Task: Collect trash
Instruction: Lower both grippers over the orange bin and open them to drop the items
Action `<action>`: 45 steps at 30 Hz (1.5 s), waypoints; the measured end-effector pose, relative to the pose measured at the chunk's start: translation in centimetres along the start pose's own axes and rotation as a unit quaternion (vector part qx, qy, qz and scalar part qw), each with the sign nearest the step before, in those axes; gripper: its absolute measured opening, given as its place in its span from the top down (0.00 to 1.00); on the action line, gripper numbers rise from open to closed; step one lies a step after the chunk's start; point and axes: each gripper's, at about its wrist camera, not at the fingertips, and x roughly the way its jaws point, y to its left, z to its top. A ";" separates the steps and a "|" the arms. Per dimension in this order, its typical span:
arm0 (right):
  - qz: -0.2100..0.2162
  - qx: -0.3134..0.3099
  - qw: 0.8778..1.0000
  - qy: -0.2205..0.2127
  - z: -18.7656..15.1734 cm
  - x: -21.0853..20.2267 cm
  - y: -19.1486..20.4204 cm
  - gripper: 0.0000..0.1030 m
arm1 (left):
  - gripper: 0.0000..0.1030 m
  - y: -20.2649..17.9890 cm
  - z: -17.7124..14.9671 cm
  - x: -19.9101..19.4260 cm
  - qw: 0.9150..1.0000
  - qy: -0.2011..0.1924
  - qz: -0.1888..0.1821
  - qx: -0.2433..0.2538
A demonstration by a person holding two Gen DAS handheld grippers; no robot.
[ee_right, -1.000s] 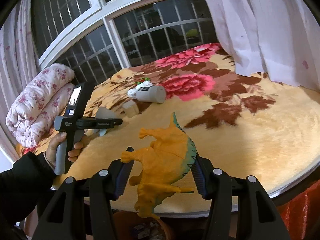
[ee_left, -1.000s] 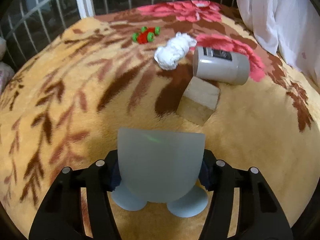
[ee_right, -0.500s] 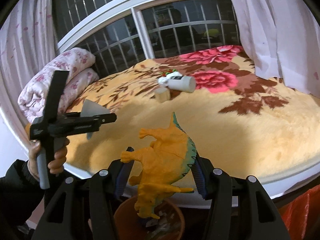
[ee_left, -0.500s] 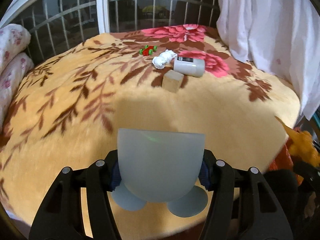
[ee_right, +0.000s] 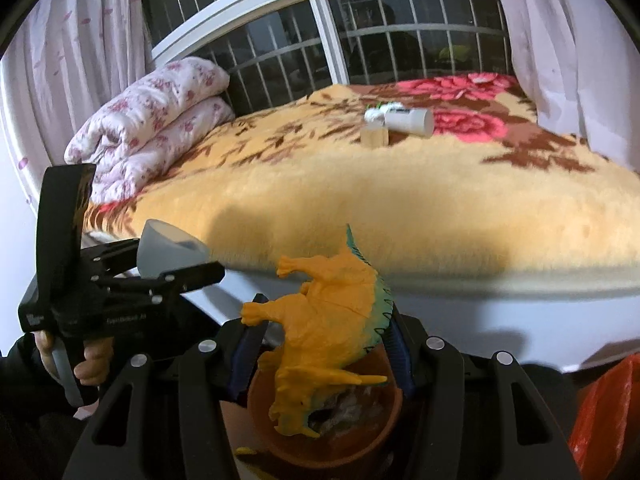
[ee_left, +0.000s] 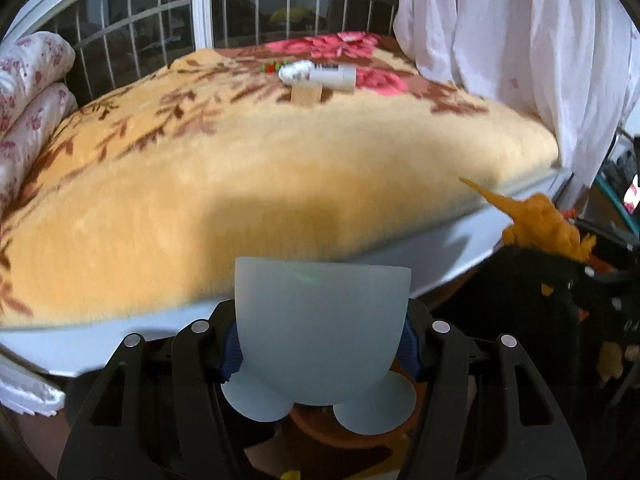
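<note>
Now both hands pulled back off bed point(ee_left: 280, 184) | left gripper point(ee_left: 322, 354) pinching grey cup point(ee_left: 320, 328) | right gripper point(ee_right: 320, 350) pinching orange dinosaur point(ee_right: 324, 320) | both over brown pot point(ee_right: 348, 436) (likely drop next)

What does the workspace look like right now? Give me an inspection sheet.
Surface: bed with yellow floral blanket, mostly bare near its front edge.
Job's things: grey cup in the left tool; orange toy dinosaur in the right tool; brown bin below both, beside the bed, with some scraps inside.
Clutter: far on the blanket, a white cylinder lying on its side, a white crumpled wad, a tan block, a small red and green toy.
Grippers: left tool clamps the cup; right tool clamps the dinosaur above the bin.
Cables: nothing seen.
Surroundings: barred window, white curtains, folded floral quilt, red bag by the bin.
</note>
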 end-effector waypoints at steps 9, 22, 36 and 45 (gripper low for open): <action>0.008 0.015 0.999 0.039 -3.1 2.0 -0.3 0.47 | 0.44 -0.9 -4.8 2.4 0.998 0.054 0.008 0.022; 0.027 0.028 0.995 0.089 -5.1 6.3 -0.6 0.47 | 0.44 0.9 -6.6 6.7 0.993 0.116 -0.017 -0.011; 0.037 0.033 0.990 0.135 -6.2 9.1 -1.5 0.47 | 0.44 1.4 -7.2 9.4 0.987 0.160 -0.028 -0.019; 0.037 0.031 0.988 0.144 -6.2 9.8 -1.3 0.47 | 0.44 1.1 -7.1 10.0 0.985 0.168 -0.026 -0.014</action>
